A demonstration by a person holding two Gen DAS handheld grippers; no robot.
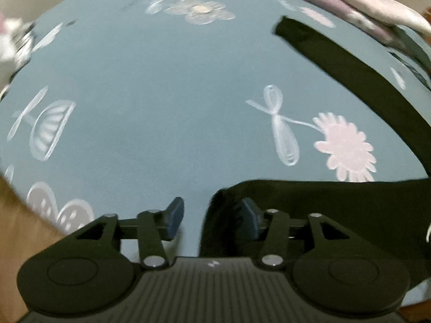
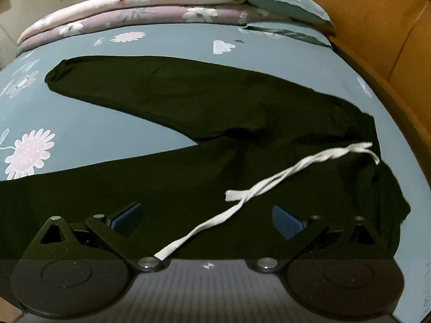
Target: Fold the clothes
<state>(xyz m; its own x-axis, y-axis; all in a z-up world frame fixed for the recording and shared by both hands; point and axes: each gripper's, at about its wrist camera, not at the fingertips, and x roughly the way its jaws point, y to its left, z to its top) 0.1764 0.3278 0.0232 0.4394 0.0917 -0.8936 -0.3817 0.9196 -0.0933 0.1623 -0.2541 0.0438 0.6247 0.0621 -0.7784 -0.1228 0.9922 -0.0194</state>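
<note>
A pair of black trousers (image 2: 204, 113) lies spread on a bed covered with a blue-grey sheet (image 2: 80, 123) printed with pale flowers. In the right wrist view the two legs fan apart toward nine and ten o'clock, joined at the waist near three o'clock, with a wedge of sheet between them. A white drawstring (image 2: 269, 180) trails from the waist at about three o'clock down across the nearer leg toward six o'clock.

The right tool (image 2: 207, 218) hangs over that nearer leg with its blue pads (image 2: 287, 222) spread wide; nothing is gripped, though the drawstring runs through the gap between them.

In the left wrist view, the left tool (image 1: 208, 218) stands partly open over the cuff end of a leg (image 1: 323, 210). The cloth's edge lies just inside the right-hand pad (image 1: 249, 215), while the left-hand pad sits over bare sheet (image 1: 161, 107); the pads are not pressing on the fabric. The other leg (image 1: 350, 67) runs off toward two o'clock.

Folded quilts (image 2: 134, 5) and a pillow (image 2: 285, 5) are stacked at the far edge of the bed, around twelve o'clock. A wooden bed frame (image 2: 377, 27) shows at two o'clock.
</note>
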